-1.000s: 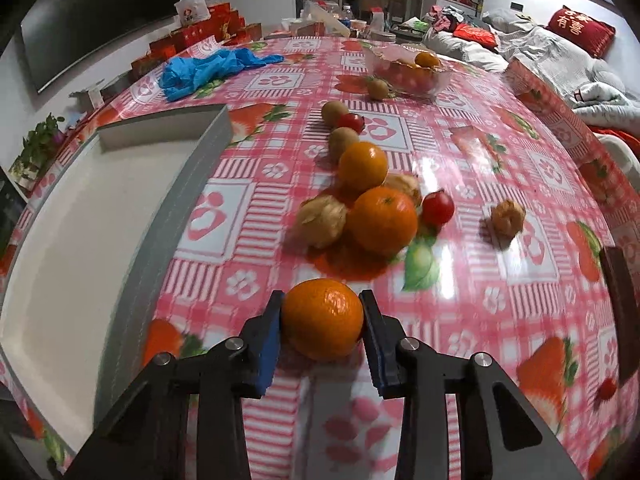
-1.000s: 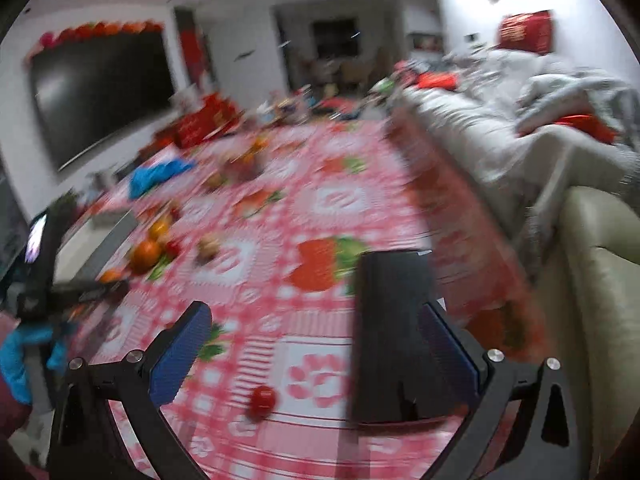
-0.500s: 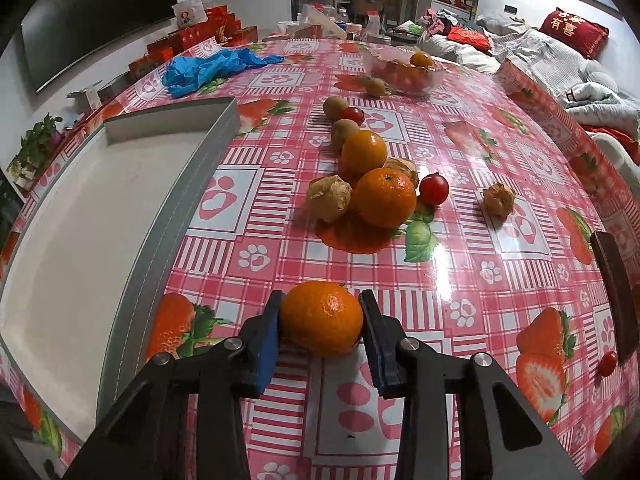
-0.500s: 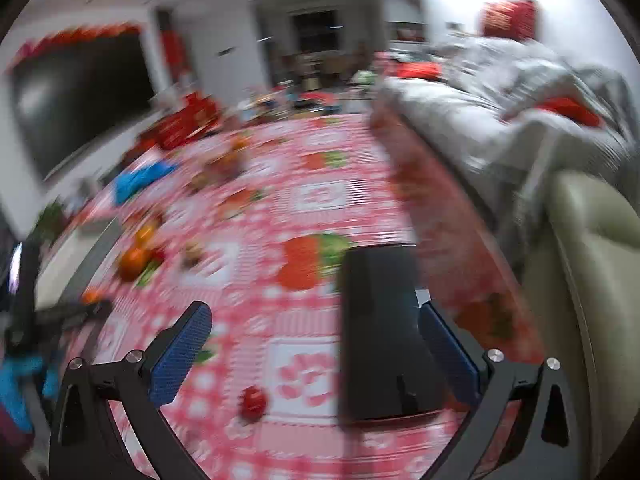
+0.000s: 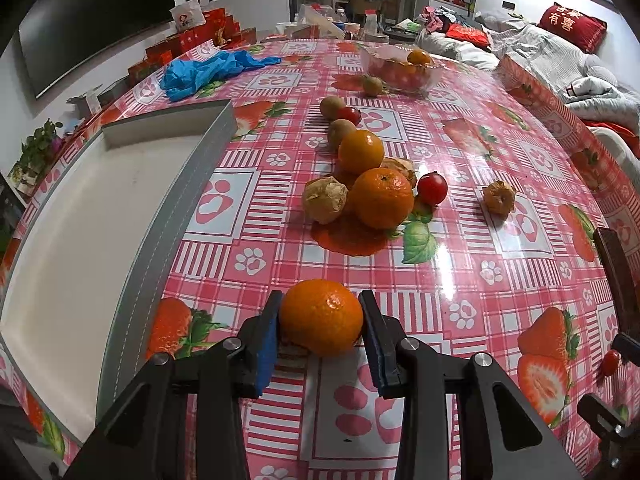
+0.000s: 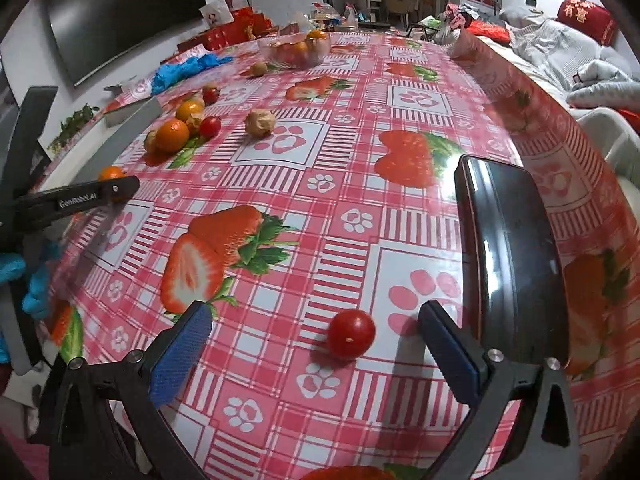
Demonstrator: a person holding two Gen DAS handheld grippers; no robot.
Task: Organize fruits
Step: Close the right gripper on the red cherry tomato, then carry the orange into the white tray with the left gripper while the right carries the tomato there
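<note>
My left gripper (image 5: 320, 322) is shut on an orange mandarin (image 5: 321, 317) and holds it over the table, right of the white tray (image 5: 132, 248). Ahead lie two more mandarins (image 5: 383, 197), husked fruits (image 5: 325, 199), a cherry tomato (image 5: 432, 188) and kiwis (image 5: 341, 129). My right gripper (image 6: 316, 338) is open, low over the tablecloth, with a cherry tomato (image 6: 351, 334) between its fingers, nearer the right one. The left gripper also shows at the left of the right wrist view (image 6: 80, 196).
A black phone (image 6: 508, 248) lies just right of my right gripper. A glass bowl (image 5: 400, 68) of fruit stands at the far side. Blue gloves (image 5: 208, 70) lie at the far left. A sofa with bedding runs along the right.
My left gripper has drawn back from the fruit pile with the mandarin. My right gripper has swung left and dropped low, so the cherry tomato now sits between its fingers.
</note>
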